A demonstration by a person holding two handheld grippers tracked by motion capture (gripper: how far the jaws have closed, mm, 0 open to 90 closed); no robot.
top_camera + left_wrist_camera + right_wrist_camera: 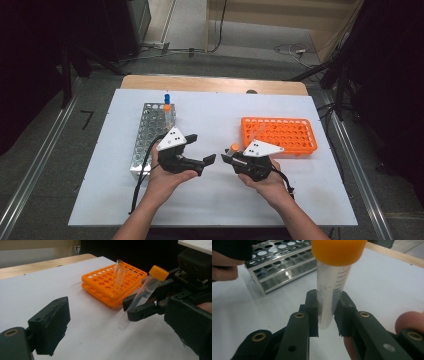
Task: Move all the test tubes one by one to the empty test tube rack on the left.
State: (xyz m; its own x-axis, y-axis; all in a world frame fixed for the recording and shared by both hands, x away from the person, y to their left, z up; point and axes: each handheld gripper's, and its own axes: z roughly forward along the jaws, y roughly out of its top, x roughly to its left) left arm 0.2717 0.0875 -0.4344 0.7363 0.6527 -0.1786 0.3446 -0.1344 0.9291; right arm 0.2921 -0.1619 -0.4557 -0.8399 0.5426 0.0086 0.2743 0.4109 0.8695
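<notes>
A clear graduated tube with an orange cap (332,290) stands between the pads of my right gripper (328,315), which is shut on its lower part. Seen from the left gripper view, that tube (142,295) tilts, cap up, in the right gripper (136,308) just above the white table. In the high view the right gripper (227,157) points left toward my left gripper (201,148), whose jaws stand open with nothing between them. One left finger (50,325) shows low on the left of its own view.
An orange rack (280,134) lies right of centre, with a clear uncapped tube (118,277) leaning in it. A metal rack (150,135) stands on the left and holds a blue-capped tube (167,97) and an orange-capped tube (167,107) at its far end.
</notes>
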